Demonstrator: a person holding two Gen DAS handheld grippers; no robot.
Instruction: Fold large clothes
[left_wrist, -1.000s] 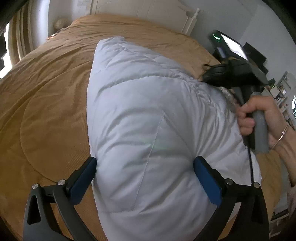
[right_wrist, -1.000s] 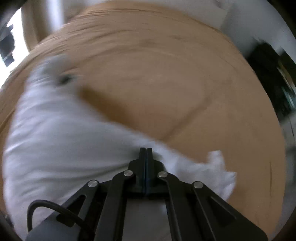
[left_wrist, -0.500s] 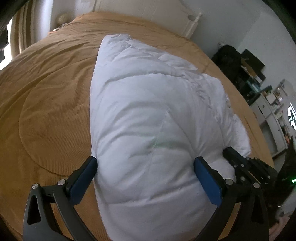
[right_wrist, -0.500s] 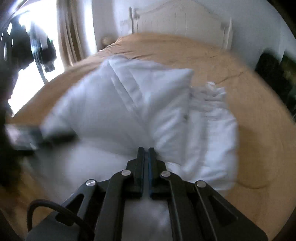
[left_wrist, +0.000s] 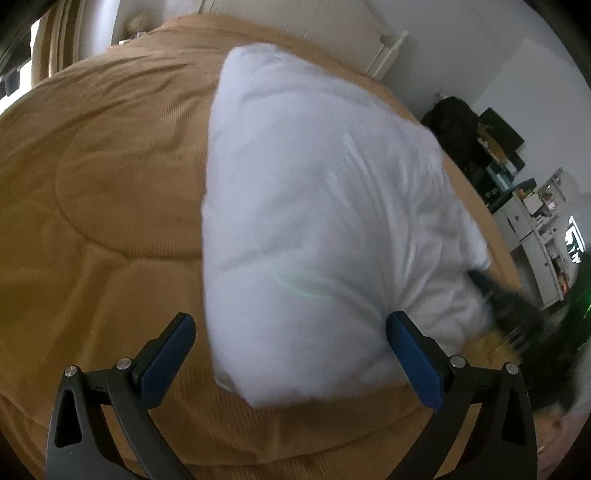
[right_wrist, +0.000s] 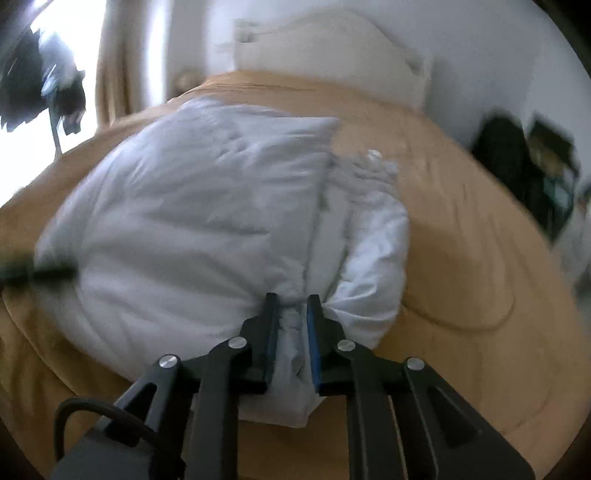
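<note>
Over on the window side, tan curtains (left_wrist: 59, 40) hang beyond the far left corner of the bed (left_wrist: 103, 192), whose mustard-brown quilted cover fills most of the room from where I stand. The thing being folded, a puffy white padded garment (left_wrist: 314, 206), lies in a bulky heap on that cover, a little right of the bed's middle, its long side running from the near edge toward the white headboard (right_wrist: 332, 40). To the left of the heap the bedcover lies bare, with a big stitched circle in it. The left gripper (left_wrist: 291, 339) hangs over the heap's near end with its blue-padded jaws spread wide; the near corner of the white garment shows between them, but neither pad presses on it, so that tool holds nothing. Further right, the right gripper (right_wrist: 291, 314) sits low at the heap's near right corner. Its jaws have just been opening, and they now stand a narrow way apart with a bunched fold of the white fabric between them; through the blur I cannot tell whether the pads still pinch the cloth or have let go. A crumpled part of the garment (right_wrist: 373, 221) sticks out on the heap's right flank. Past the bed's right edge stand dark shelves (left_wrist: 491, 147) and a white cabinet (left_wrist: 532, 236) against the wall.
</note>
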